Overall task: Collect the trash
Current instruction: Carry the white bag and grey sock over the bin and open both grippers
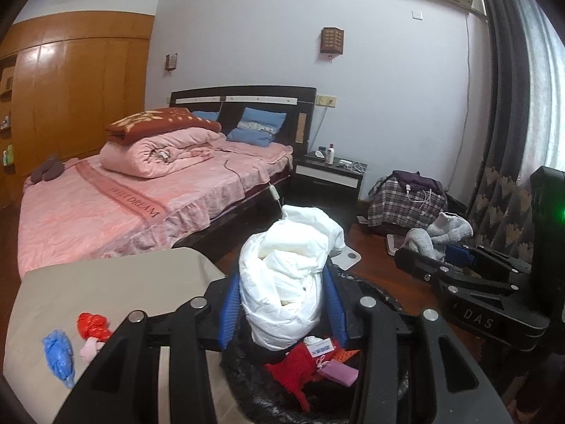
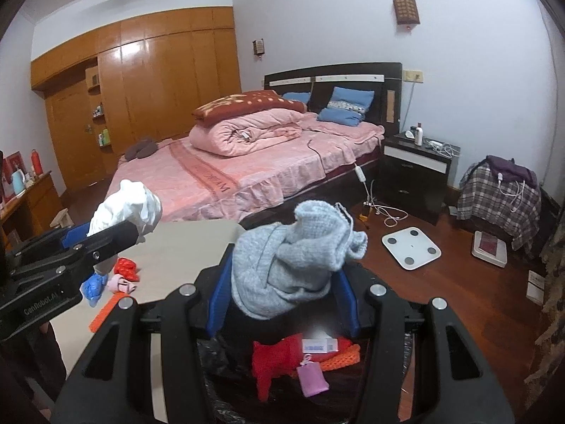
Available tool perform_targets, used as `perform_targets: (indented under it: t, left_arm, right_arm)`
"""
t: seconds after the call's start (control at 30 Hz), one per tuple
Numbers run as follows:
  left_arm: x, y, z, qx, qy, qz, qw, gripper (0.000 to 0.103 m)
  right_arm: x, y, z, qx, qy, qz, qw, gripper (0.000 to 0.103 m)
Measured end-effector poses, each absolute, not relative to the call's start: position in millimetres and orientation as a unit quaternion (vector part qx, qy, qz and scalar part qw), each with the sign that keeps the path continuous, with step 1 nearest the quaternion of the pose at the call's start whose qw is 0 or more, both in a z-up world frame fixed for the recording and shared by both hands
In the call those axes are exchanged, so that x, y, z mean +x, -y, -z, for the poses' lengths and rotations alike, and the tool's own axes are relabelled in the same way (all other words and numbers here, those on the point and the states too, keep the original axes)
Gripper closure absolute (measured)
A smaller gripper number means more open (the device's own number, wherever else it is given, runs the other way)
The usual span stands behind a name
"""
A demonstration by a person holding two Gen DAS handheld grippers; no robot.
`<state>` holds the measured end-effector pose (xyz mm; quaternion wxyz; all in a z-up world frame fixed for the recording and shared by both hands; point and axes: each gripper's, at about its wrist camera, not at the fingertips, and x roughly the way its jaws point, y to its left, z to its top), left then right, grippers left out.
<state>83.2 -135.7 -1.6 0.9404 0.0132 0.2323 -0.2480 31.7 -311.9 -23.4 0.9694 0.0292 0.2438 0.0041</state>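
Note:
My left gripper (image 1: 282, 304) is shut on a crumpled white plastic bag (image 1: 286, 275) and holds it over a black-lined trash bin (image 1: 247, 385). The bag also shows in the right wrist view (image 2: 123, 208). My right gripper (image 2: 282, 293) is shut on a grey knitted cloth (image 2: 289, 261), also above the bin (image 2: 212, 357). In the bin lie red cloth (image 2: 275, 357), an orange mesh piece (image 2: 339, 357), a pink pouch (image 2: 312, 378) and a white label (image 2: 319, 345). On the beige table (image 1: 106, 282) lie a red wrapper (image 1: 92, 325), a blue wrapper (image 1: 58, 353) and a pink scrap (image 1: 89, 349).
An orange strip (image 2: 104, 312) lies on the table's edge. A pink bed (image 2: 247, 162) stands behind the table. A black nightstand (image 2: 416, 173), a white scale (image 2: 411, 247) and a plaid-covered stool (image 2: 501, 198) stand on the wood floor to the right.

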Motion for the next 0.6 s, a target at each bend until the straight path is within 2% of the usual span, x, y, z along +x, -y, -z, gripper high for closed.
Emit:
perform_targets:
  t: [0.5, 0.6]
  left_arm:
    - [110, 165, 29, 0.019, -0.259, 0.266, 0.928, 0.06]
    - [121, 167, 42, 0.01, -0.276, 0.278, 0.92, 0.054]
  right_arm:
    - [43, 335, 45, 0.035, -0.266, 0.02, 0.963, 0.052]
    - [48, 338, 51, 0.034, -0.273, 0.026, 0.961, 0.048]
